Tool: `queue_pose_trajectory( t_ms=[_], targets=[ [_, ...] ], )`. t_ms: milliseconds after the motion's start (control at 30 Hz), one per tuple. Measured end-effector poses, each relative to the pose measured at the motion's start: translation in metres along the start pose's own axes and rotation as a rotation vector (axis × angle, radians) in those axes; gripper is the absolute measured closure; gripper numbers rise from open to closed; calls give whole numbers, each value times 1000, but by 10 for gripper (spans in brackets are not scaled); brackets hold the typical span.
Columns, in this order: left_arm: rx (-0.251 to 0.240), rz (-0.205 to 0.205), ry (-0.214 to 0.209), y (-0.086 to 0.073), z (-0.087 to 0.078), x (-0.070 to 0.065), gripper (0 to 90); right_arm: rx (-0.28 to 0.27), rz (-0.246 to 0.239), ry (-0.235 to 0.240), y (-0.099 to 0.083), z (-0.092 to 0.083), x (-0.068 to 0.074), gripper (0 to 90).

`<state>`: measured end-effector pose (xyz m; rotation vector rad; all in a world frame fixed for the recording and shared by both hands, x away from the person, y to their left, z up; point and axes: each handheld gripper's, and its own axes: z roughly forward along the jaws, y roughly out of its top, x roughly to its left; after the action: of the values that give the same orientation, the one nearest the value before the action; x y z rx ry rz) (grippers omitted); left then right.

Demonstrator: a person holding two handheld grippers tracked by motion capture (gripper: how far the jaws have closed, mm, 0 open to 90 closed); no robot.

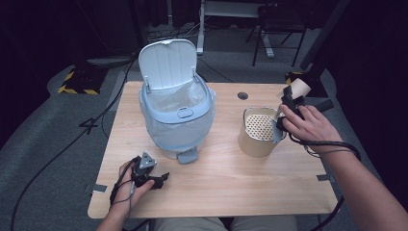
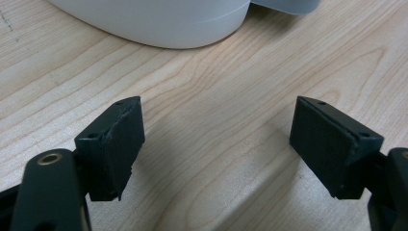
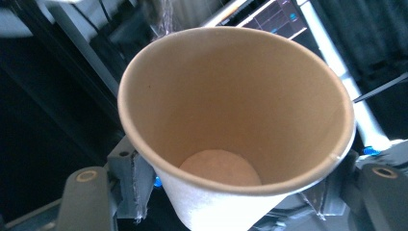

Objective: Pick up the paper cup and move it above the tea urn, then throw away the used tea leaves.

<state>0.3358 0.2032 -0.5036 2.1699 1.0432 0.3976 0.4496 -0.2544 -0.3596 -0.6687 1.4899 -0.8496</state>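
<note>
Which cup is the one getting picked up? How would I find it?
Start at the big pale blue bin with its lid up, then look right, past the wide tan tub with a holey insert. Above that tub's far right edge, the right gripper clamps a small paper cup: it's plain brown, empty and in the air.

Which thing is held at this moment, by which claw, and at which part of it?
The right claw holds a brown paper cup by its lower body, near the base, one jaw on each side. The left claw is open and holds nothing.
</note>
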Motion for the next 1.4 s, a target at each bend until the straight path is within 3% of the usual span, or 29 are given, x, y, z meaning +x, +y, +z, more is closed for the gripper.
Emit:
queue_pose_trajectory(
  t_ms=[33, 100, 133, 167, 200, 300, 333, 367, 500, 633, 667, 700, 733, 767, 800, 833, 867, 900, 933, 967, 1000, 1033, 1067, 1100, 1167, 1233, 1300, 1333, 1400],
  targets=[
    [0, 0, 0, 0, 0, 0, 205, 0, 0, 0, 0, 0, 0, 316],
    [1, 4, 3, 0, 0, 0, 205, 13, -80, -24, 1, 1, -4, 316],
    [1, 4, 3, 0, 0, 0, 205, 13, -80, -24, 1, 1, -4, 316],
    [1, 4, 3, 0, 0, 0, 205, 20, -126, -48, 3, 0, -6, 316],
    [1, 4, 3, 0, 0, 0, 205, 20, -126, -48, 3, 0, -6, 316],
    [0, -2, 0, 0, 0, 0, 204, 28, -204, -94, 10, -3, -8, 314],
    [0, -2, 0, 0, 0, 0, 203, 28, -204, -94, 10, -3, -8, 314],
    [2, 1, 0, 0, 0, 0, 203, 20, -254, -116, 12, -3, -11, 313],
    [0, -4, 0, 0, 0, 0, 203, 43, -275, -136, 11, -4, -16, 311],
    [0, -4, 0, 0, 0, 0, 204, 26, -257, -134, 9, -4, -19, 310],
    [2, 2, 0, 0, 0, 0, 203, 4, -145, -61, 6, -3, -21, 307],
    [2, 1, -1, 0, 0, 0, 204, -17, -72, -33, 4, -3, -22, 304],
    [2, 1, -1, 0, 0, 0, 204, -17, -72, -33, 4, -3, -22, 304],
    [2, 0, -1, 0, 0, 0, 203, -82, 196, 61, -4, -2, -22, 299],
    [2, 0, -1, 0, 0, 0, 204, -110, 297, 92, -6, -1, -22, 297],
    [2, 0, -1, 0, 0, 0, 204, -110, 297, 92, -6, -1, -22, 297],
    [0, -2, 0, 0, 0, 0, 204, -139, 423, 132, -10, -1, -21, 295],
    [0, -2, 0, 0, 0, 0, 204, -171, 584, 155, -15, -2, -19, 292],
    [0, -2, 0, 0, 0, 0, 203, -171, 584, 155, -15, -2, -19, 292],
    [0, -3, 0, 0, 0, 0, 203, -187, 631, 162, -17, -3, -19, 292],
    [0, -3, -1, 0, 0, 0, 204, -231, 750, 192, -21, -4, -18, 291],
    [0, -3, -1, 0, 0, 0, 204, -249, 810, 213, -23, -5, -17, 291],
    [0, -3, 0, 0, 0, 0, 203, -317, 993, 283, -29, -4, -17, 291],
    [0, -3, 0, 0, 0, 0, 203, -337, 1066, 307, -31, -3, -17, 290],
    [0, -3, -1, 0, 0, 0, 203, -384, 1277, 379, -36, -4, -16, 288],
    [-1, -2, 0, 0, 0, 0, 203, -418, 1435, 424, -40, -3, -15, 288],
    [0, -3, -1, 0, 0, 0, 204, -493, 1637, 496, -45, 0, -12, 288],
    [-1, -2, 1, 0, 0, 0, 204, -493, 1637, 496, -45, 0, -12, 288],
    [0, -2, 0, 0, 0, 0, 203, -555, 1775, 550, -49, 2, -9, 289]
  ],
)
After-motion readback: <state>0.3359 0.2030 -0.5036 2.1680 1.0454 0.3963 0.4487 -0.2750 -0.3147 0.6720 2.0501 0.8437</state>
